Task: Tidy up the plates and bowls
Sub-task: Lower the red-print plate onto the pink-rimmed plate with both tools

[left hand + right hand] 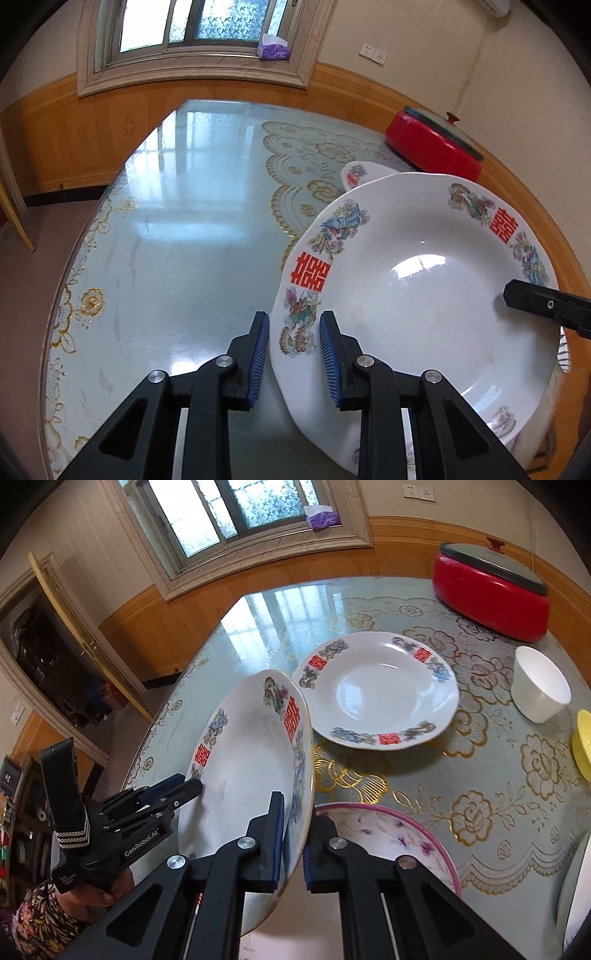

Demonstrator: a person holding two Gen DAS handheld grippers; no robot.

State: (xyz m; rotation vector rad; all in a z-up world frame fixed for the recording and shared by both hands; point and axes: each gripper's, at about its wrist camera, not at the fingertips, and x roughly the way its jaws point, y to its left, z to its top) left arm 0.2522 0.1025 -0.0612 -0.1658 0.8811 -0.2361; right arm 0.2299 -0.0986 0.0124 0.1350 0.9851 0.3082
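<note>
A white plate [406, 295] with red characters and dragon motifs hangs tilted above the table, held by both grippers at opposite rims. My left gripper [293, 354] is shut on its near-left rim, one blue pad under it and one over it. The same gripper [184, 786] shows in the right wrist view, clamped on the plate's [243, 775] far edge. My right gripper [295, 845] is shut on the near rim; its black finger [535, 302] lies on the plate's far side. A matching second plate [376, 686] lies flat on the table beyond.
A pink-rimmed floral bowl [388, 834] sits under my right gripper. At the right stand a white bowl [539, 686] and a yellow bowl [583, 738]. A red lidded pot [491, 590] is at the back right. The glass-topped table [184, 240] stretches left. A hand [99, 893] grips the left tool.
</note>
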